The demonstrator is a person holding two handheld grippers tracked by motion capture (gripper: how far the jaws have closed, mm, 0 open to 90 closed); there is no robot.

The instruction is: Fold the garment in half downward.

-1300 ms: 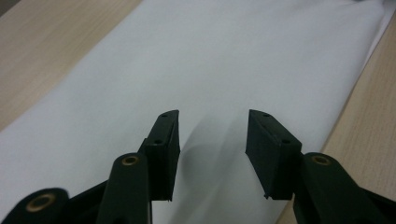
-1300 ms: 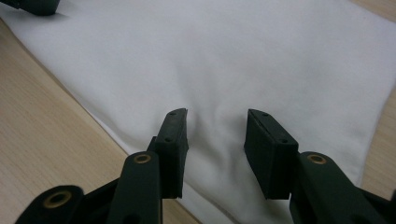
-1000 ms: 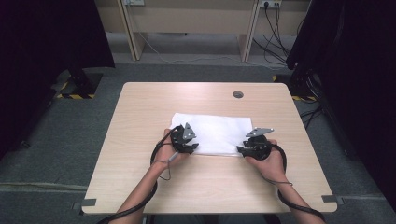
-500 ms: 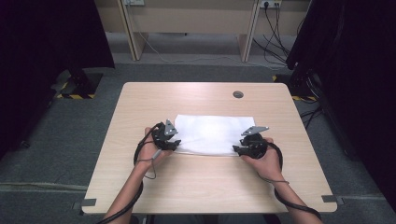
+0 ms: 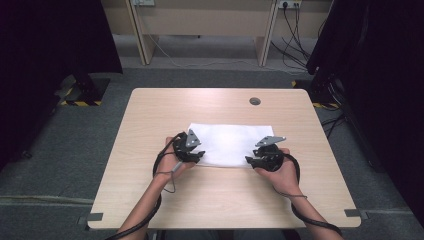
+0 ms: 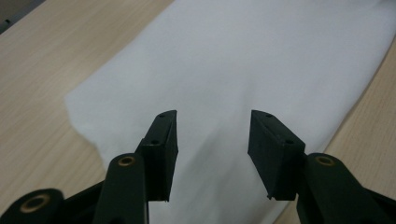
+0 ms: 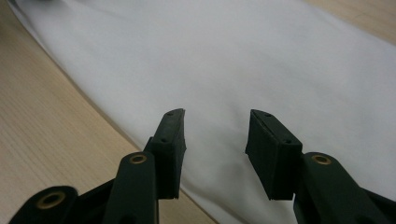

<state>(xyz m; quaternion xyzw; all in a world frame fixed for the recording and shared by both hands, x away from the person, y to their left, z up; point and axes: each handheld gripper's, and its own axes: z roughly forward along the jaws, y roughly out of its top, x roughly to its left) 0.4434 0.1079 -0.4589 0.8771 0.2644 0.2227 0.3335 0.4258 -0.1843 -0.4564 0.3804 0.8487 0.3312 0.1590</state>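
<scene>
White cloth (image 5: 230,144) lies flat at mid-bench (image 5: 150,115), a little nearer the person than the grommet (image 5: 255,101), long side running left–right. Looks folded at least once; layers hard to count.

Step in hand, as I judge it: setting up a grasp on the cloth's near corners, likely for a fold or a lift. Nothing is pinched yet.

Left hand-held gripper (image 5: 199,154) sits at the cloth's near-left corner. In its own view (image 6: 212,140) the jaws stand wide, with cloth showing in the gap and the corner edge just off to the left. The pads hang over the fabric — whether they touch it I cannot tell.

Right hand-held gripper (image 5: 251,160) is at the cloth's near-right corner. Its own view (image 7: 215,140) shows the jaws equally wide, straddling cloth just inside the near hem, bare bench beyond that edge. It holds nothing.

Next move, my reading: lower each gripper so one jaw slides under the hem and the other stays on top, then close on all layers at once. Thin fabric flat on wood gives little to catch; a shallow angle at the edge should help. Both sides should close together, or the cloth will skew.
</scene>
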